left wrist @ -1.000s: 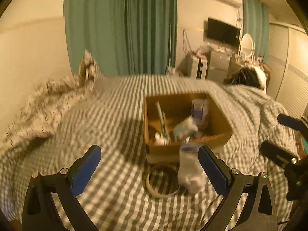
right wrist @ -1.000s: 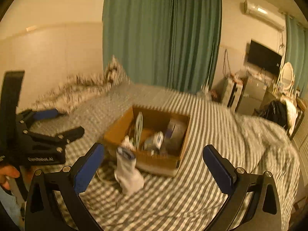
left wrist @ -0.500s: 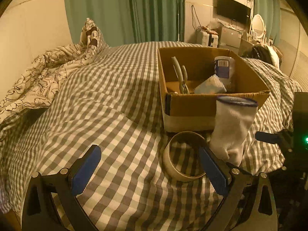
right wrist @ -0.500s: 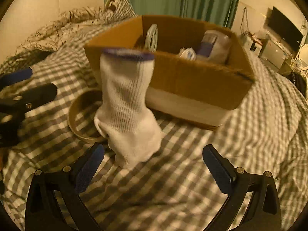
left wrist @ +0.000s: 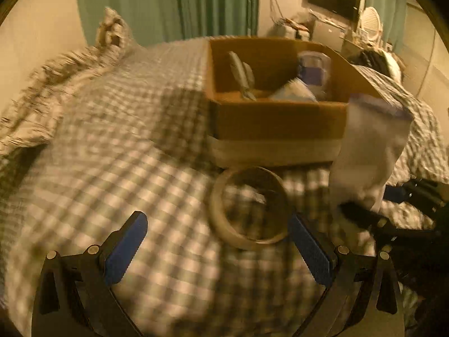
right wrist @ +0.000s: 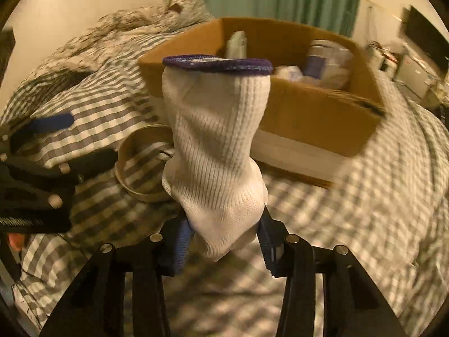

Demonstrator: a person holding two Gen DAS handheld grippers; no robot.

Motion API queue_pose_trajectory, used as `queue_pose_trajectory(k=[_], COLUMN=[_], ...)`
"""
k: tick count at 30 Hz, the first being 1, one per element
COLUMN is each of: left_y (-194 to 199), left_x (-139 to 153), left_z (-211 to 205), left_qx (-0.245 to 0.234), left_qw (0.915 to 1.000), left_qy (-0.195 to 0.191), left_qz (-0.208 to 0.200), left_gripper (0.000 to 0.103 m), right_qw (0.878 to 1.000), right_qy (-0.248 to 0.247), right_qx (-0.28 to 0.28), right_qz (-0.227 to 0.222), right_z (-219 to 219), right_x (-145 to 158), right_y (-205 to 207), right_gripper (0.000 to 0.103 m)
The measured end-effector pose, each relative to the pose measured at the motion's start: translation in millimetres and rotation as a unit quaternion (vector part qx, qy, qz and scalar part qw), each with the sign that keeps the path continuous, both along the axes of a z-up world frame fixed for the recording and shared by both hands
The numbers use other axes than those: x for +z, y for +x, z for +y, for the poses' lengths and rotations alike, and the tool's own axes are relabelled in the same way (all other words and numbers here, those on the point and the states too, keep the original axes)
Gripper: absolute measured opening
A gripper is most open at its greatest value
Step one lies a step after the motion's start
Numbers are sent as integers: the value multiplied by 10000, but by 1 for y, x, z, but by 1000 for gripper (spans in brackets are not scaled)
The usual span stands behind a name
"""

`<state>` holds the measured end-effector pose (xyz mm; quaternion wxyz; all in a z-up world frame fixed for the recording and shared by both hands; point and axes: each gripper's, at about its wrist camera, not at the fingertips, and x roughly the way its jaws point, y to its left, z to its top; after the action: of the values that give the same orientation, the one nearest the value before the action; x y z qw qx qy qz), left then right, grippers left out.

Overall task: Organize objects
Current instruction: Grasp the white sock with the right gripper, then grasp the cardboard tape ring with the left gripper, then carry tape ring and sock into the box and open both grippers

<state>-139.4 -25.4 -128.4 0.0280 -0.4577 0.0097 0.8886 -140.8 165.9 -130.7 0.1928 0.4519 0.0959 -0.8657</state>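
Observation:
A white sock with a purple cuff point(right wrist: 216, 146) stands upright on the checked bed in front of an open cardboard box point(right wrist: 317, 118). My right gripper point(right wrist: 224, 238) is shut on the sock's lower end. The sock also shows in the left wrist view point(left wrist: 367, 151), at the right. A tape roll point(left wrist: 249, 205) lies flat just in front of the box point(left wrist: 277, 123). My left gripper point(left wrist: 219, 244) is open and empty, with the roll just ahead between its fingers. The box holds pliers point(left wrist: 242, 75), a jar point(left wrist: 314, 70) and a crumpled white item.
The bed has a grey checked cover point(left wrist: 126, 151) and a rumpled floral duvet point(left wrist: 50, 84) at the left. Green curtains, a TV point(left wrist: 334, 0) and a dresser stand behind. The right gripper point(left wrist: 398, 213) shows at the right edge of the left wrist view.
My right gripper moved in and shut on the sock's lower end. My left gripper moved closer to the tape roll and stayed open.

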Motion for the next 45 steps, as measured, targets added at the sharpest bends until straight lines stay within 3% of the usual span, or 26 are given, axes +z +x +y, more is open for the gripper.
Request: queue_pose_trajectory(k=[2,7,18,23,26,30,45], left_y=[-2,-13,-36,-38,-34,-23,46], left_x=[-6,-25,-55,-58,-54,-45,36], left_z=[10,36,45,46,41,40,53], left_qx=[-79,-221,-137,-130,-47,-161,-697], left_qw=[9999,9993,9977,9975,9982,9988,9968], left_qy=[110,-154,-513,-576,-505,-292,110], left_qz=[-93,-257,-413,-378,-328,-364,375], left_gripper=[103,103,103,96,82,81,81], right_qw=[9998,9988,9988,9986,9986,9986,9965], right_qy=[-134,-120,-296,-300,-280,-205,-140], right_qx=[-161,-448,-376,-431,-456,-475,-562], right_qz=[69,169,-33,-41,-21,87,596], right_z=[17,48,44,46,47,45,46], right_x=[10,24,13,13,14,20,74], right_y=[4,11,6,6,8,18,71], right_gripper=[43,43,43,43,43,43,43])
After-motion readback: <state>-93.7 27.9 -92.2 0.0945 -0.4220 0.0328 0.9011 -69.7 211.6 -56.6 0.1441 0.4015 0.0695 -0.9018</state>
